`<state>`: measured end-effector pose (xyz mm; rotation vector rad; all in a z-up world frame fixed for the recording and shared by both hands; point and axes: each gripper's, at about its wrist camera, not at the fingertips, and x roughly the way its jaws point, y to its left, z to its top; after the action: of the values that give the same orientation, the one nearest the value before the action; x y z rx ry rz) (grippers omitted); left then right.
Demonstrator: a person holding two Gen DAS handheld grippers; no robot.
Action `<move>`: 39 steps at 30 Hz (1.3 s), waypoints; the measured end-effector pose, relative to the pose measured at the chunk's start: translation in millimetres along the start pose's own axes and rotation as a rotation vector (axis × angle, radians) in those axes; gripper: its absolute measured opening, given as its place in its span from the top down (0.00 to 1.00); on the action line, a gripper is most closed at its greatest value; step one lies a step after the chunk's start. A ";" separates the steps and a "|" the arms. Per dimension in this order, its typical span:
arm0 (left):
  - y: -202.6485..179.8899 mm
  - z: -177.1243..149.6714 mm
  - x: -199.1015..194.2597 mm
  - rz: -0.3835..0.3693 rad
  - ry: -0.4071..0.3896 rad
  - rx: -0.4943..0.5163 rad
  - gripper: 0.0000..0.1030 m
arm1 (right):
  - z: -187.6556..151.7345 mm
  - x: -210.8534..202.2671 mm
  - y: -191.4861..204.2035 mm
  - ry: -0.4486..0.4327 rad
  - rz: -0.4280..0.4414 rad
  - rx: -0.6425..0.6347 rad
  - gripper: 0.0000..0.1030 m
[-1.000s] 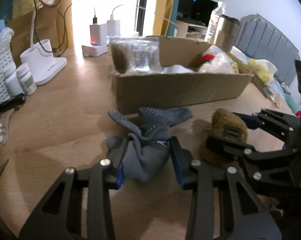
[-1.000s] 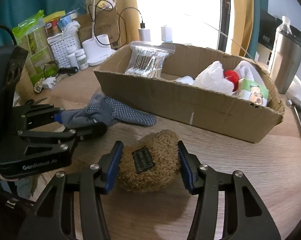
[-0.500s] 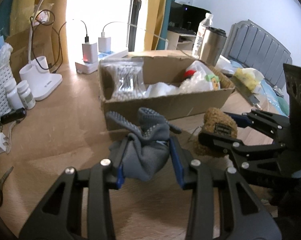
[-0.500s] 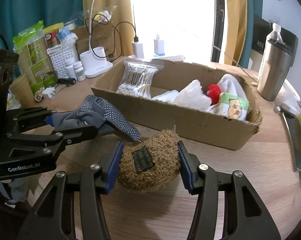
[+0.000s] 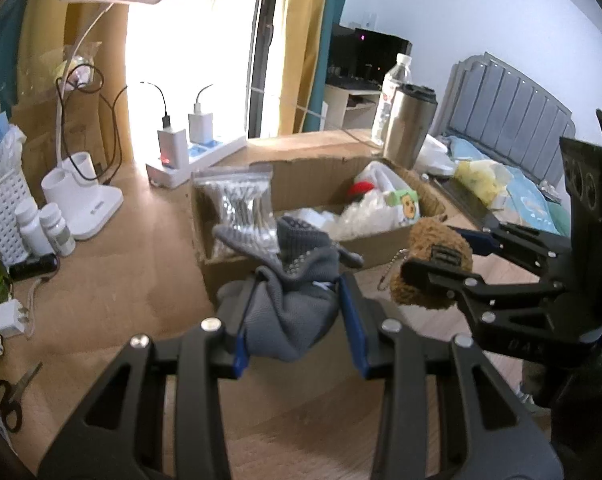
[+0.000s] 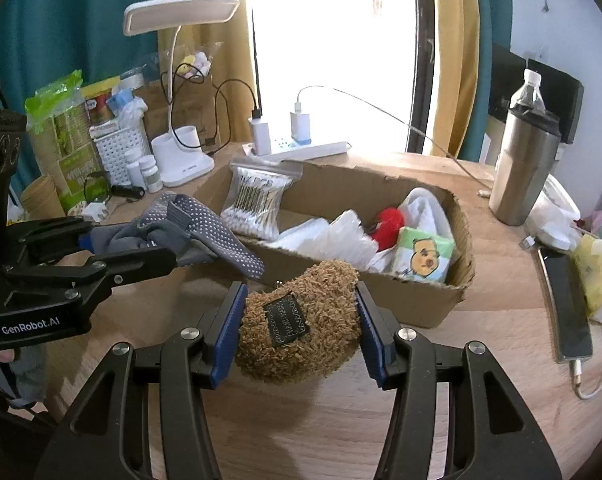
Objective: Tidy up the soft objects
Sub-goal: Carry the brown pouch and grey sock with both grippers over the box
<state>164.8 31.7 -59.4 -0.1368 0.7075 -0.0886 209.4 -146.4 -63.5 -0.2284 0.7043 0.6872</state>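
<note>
Now left gripper [image 5: 297, 320] clamps bundled grey dotted gloves [image 5: 291, 292]; right gripper [image 6: 301, 330] clamps brown plush keychain [image 6: 299, 320]. Both aloft, cardboard box [image 6: 425, 300] at 12 o'clock. Risk: dangling glove finger snags box wall, bundle slips out.

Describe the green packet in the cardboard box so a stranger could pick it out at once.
Start at the long open cardboard box on the wooden table. At the end nearest the steel tumbler lies a small green packet, just in front of a red ball-like thing. It alone carries a cartoon bear face; the things around it are white or clear plastic.
</note>
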 end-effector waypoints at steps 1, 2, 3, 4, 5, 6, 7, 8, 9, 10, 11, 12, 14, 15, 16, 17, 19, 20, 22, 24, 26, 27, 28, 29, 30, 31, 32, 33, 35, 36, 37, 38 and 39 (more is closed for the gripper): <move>-0.5 2.0 -1.2 -0.001 -0.005 0.001 0.61 | 1.3 -1.6 -1.4 -0.004 -0.002 0.000 0.46; -0.9 3.8 -2.3 0.001 -0.010 0.001 0.61 | 2.5 -3.4 -3.1 -0.009 -0.004 0.001 0.46; -1.1 5.5 -3.5 0.001 -0.013 0.002 0.61 | 3.7 -5.3 -5.0 -0.013 -0.005 0.001 0.46; -1.0 7.8 -4.7 0.001 -0.018 0.002 0.61 | 4.9 -6.7 -6.3 -0.018 -0.007 0.002 0.46; -1.1 9.7 -5.8 0.002 -0.023 0.002 0.61 | 5.9 -8.1 -7.4 -0.021 -0.008 0.002 0.46; -1.1 11.6 -7.1 0.003 -0.029 0.004 0.61 | 7.2 -9.0 -8.6 -0.024 -0.008 0.002 0.46; -1.2 14.1 -8.2 0.004 -0.035 0.005 0.61 | 8.7 -10.2 -9.9 -0.029 -0.010 0.002 0.46; -1.2 16.5 -9.1 0.004 -0.039 0.006 0.61 | 9.9 -10.8 -10.9 -0.033 -0.011 0.002 0.46; -0.9 18.1 -9.5 0.005 -0.043 0.007 0.61 | 10.9 -11.1 -11.7 -0.035 -0.012 0.002 0.46; -0.9 19.9 -10.0 0.006 -0.047 0.008 0.61 | 12.4 -11.4 -12.6 -0.037 -0.012 0.003 0.46; -1.0 22.0 -10.5 0.007 -0.051 0.008 0.61 | 13.5 -11.8 -13.4 -0.040 -0.013 0.004 0.46; -1.0 24.1 -10.8 0.007 -0.054 0.009 0.61 | 14.5 -12.1 -14.3 -0.042 -0.013 0.004 0.46; -0.6 28.6 -11.4 0.008 -0.060 0.011 0.61 | 17.6 -12.1 -15.0 -0.047 -0.013 0.002 0.46; -0.6 30.5 -11.8 0.007 -0.063 0.012 0.61 | 19.1 -12.4 -15.7 -0.051 -0.013 0.002 0.46; -0.9 33.2 -12.1 0.002 -0.068 0.013 0.61 | 20.1 -12.7 -16.6 -0.054 -0.012 0.002 0.46; -1.2 34.8 -12.6 0.002 -0.072 0.016 0.61 | 21.3 -12.7 -17.2 -0.056 -0.013 0.002 0.46; -1.6 37.9 -13.1 0.002 -0.077 0.020 0.61 | 24.1 -12.9 -18.7 -0.060 -0.014 0.001 0.46; -1.6 39.1 -13.0 0.001 -0.079 0.020 0.61 | 25.5 -12.8 -19.0 -0.062 -0.014 0.000 0.46; -1.1 41.7 -12.4 0.000 -0.084 0.019 0.61 | 28.4 -12.8 -20.4 -0.067 -0.015 -0.001 0.46; -0.2 44.7 -11.3 -0.001 -0.088 0.020 0.61 | 30.8 -12.4 -21.5 -0.071 -0.017 -0.003 0.46; 0.9 47.1 -10.3 -0.003 -0.090 0.018 0.61 | 32.7 -11.4 -22.7 -0.071 -0.016 -0.003 0.46; 1.7 48.1 -9.9 -0.004 -0.092 0.016 0.61 | 33.7 -10.6 -23.1 -0.071 -0.017 -0.003 0.46; 2.5 49.3 -9.4 -0.003 -0.095 0.015 0.61 | 34.9 -9.7 -23.6 -0.071 -0.017 -0.003 0.46; 3.1 50.2 -8.4 -0.004 -0.097 0.013 0.61 | 35.7 -9.0 -24.1 -0.071 -0.017 -0.003 0.46; 3.9 51.3 -7.2 -0.006 -0.096 0.013 0.61 | 35.7 -8.9 -24.1 -0.071 -0.018 -0.004 0.46; 4.5 52.3 -5.9 -0.007 -0.096 0.013 0.61 | 35.8 -8.9 -24.2 -0.071 -0.018 -0.003 0.46; 5.0 52.6 -5.1 -0.008 -0.096 0.012 0.61 | 37.3 -7.8 -24.6 -0.071 -0.018 -0.002 0.46; 5.8 53.4 -3.8 -0.009 -0.096 0.011 0.61 | 38.9 -6.7 -25.3 -0.071 -0.017 -0.001 0.46; 7.3 54.4 -0.1 -0.012 -0.092 0.010 0.61 | 43.0 -4.4 -26.5 -0.070 -0.018 -0.003 0.46; 8.4 55.0 2.1 -0.013 -0.090 0.007 0.61 | 44.4 -3.1 -26.8 -0.069 -0.018 -0.003 0.46; 9.2 55.7 3.7 -0.014 -0.088 0.005 0.61 | 45.8 -1.8 -27.1 -0.068 -0.018 -0.005 0.46; 10.2 56.0 5.6 -0.014 -0.087 0.001 0.61 | 47.1 -0.3 -27.3 -0.067 -0.018 -0.006 0.46; 11.4 56.4 7.4 -0.015 -0.086 -0.003 0.61 | 48.2 1.0 -27.3 -0.066 -0.019 -0.008 0.46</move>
<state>207.7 47.5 -23.6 -0.1482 0.6210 -0.0957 252.7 -146.7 -28.9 -0.2180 0.6358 0.6769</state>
